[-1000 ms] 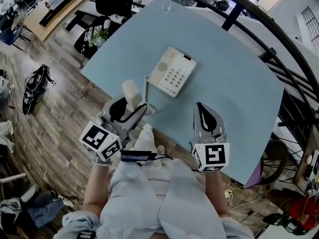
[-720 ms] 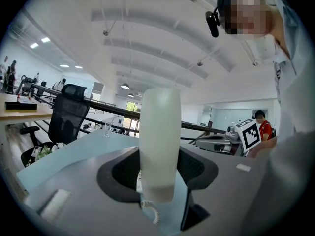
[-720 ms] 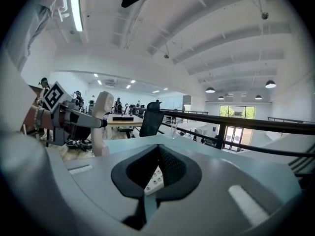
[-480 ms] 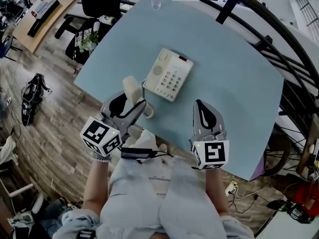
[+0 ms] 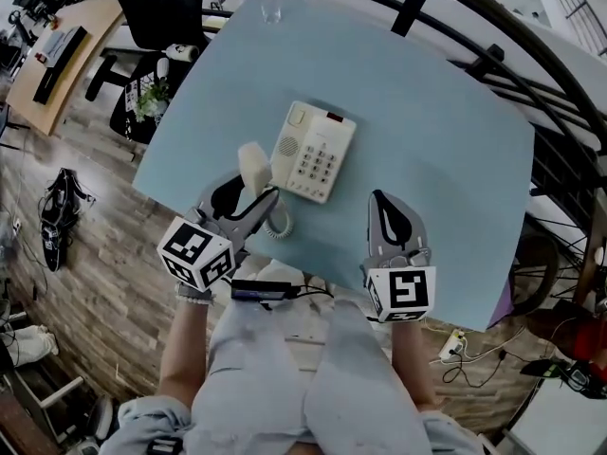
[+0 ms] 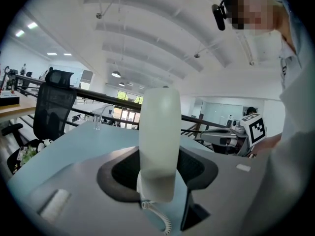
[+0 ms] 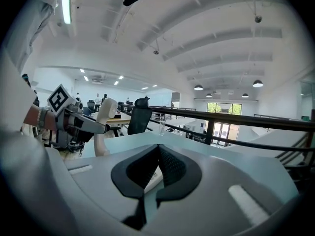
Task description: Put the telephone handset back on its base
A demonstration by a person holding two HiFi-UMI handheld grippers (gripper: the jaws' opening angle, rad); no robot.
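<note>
The left hand-held gripper has carried the handset closer to the base. The base now sits just right of that gripper's tips.

Blue table; telephone base; glass

— How is the cream plastic telephone handset standing?
— Upright, being clamped in the left gripper, just beside the cream push-button base, its coiled cord trailing down.
</note>
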